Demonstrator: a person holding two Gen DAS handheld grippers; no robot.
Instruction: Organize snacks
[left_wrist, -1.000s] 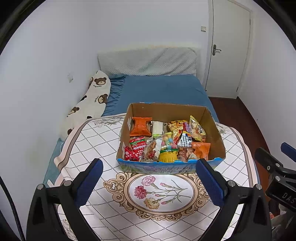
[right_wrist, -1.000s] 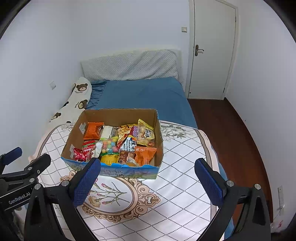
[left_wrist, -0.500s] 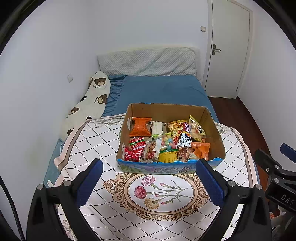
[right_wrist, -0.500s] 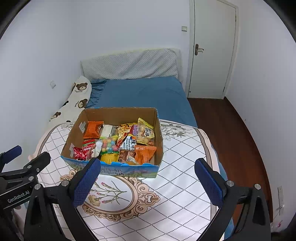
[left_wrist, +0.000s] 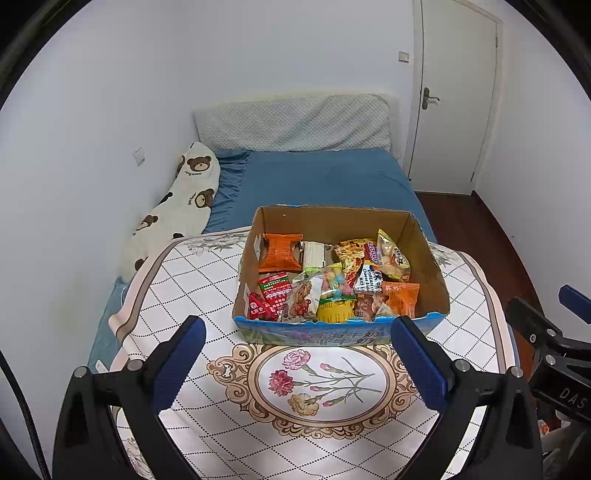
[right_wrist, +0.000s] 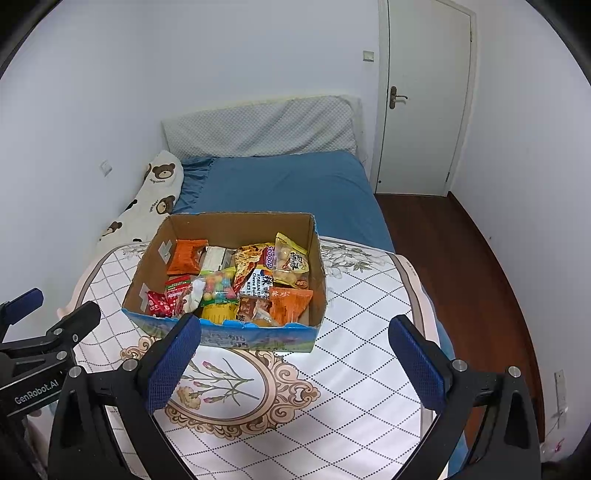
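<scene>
All snacks lie inside the box on the worktop; none lie outside. Left gripper and right gripper: fingers spread, empty. Stage indeterminate: packets either gathered in or awaiting sorting.

Brown matt cardboard box; glossy plastic snack wrappers; printed tablecloth; dark wood floor.

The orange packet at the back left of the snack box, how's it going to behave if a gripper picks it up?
The orange packet looks like thin crinkled film pinched at the middle, so it probably flexes and feels light. Its glossy wrapper may slip between the pads, so a grip across the pinched waist seems safer. It lies loose in the cardboard box, so it likely lifts free.
</scene>
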